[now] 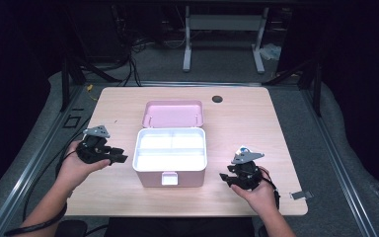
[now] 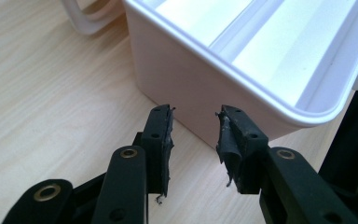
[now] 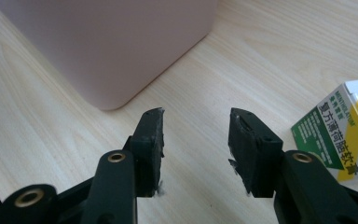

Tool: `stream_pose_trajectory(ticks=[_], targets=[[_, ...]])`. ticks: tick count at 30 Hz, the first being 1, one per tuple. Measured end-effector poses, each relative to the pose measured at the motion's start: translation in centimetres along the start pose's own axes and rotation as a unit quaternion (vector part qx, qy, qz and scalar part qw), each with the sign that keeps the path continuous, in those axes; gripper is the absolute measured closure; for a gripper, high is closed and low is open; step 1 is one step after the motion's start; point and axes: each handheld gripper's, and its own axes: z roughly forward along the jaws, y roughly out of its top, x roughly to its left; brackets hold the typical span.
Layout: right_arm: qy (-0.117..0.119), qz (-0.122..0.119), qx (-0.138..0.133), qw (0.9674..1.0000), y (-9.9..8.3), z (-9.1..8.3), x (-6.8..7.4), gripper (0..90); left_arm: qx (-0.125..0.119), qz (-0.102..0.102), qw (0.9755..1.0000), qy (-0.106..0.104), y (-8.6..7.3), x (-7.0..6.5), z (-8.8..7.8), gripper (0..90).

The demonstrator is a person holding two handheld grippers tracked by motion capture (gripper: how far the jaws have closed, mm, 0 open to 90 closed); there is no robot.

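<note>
A pink box (image 1: 148,178) stands open at the middle of the wooden table, its lid (image 1: 173,113) tilted back behind it. Inside lies a white divided tray (image 1: 170,160) with nothing in it. My left gripper (image 1: 121,158) is held left of the box, jaws pointing at its left wall (image 2: 182,84). In the left gripper view the left gripper (image 2: 195,116) stands open, nothing between the pads. My right gripper (image 1: 225,177) sits right of the box's front corner (image 3: 112,42); the right gripper (image 3: 196,121) is open and empty too. A small green, yellow and white carton (image 3: 349,135) lies just beside its right jaw.
A black round grommet (image 1: 217,98) is set into the table near its far edge. A metal clip (image 1: 301,195) sticks out at the table's near right corner. The box's pale handle (image 2: 88,23) rests on the wood. Bare wood lies on both sides of the box.
</note>
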Motion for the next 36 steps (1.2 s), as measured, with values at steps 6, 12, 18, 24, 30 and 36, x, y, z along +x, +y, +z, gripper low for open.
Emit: stream_pose_trajectory(ticks=[6, 12, 18, 24, 30, 36], targets=[[-0.005, -0.003, 0.003, 1.0, -0.1, -0.2, 0.0, 54.3, 0.006, 0.017, 0.9998, -0.01, 1.9, 0.0, 0.0, 65.0], [-0.006, 0.004, 0.001, 1.0, -0.2, -0.2, -0.3, 53.5, 0.006, 0.041, 0.9989, -0.021, 4.0, -0.8, 0.1, 65.3], [-0.003, 0.006, 0.001, 1.0, -0.3, -0.3, -0.4, 53.4, 0.017, 0.061, 0.9974, -0.035, 6.0, -1.9, 1.6, 66.4], [-0.001, 0.009, -0.002, 1.0, -0.3, -0.4, -0.6, 53.4, 0.014, 0.073, 0.9958, -0.054, 7.8, -2.8, 3.5, 68.1], [0.005, 0.01, -0.001, 0.9999, -0.4, -0.4, -0.7, 53.4, 0.03, 0.098, 0.9926, -0.065, 9.6, -3.6, 4.9, 71.2], [0.004, 0.011, -0.004, 0.9999, -0.5, -0.5, -0.7, 53.4, 0.06, 0.125, 0.9882, -0.064, 10.5, -4.2, 5.7, 76.9]])
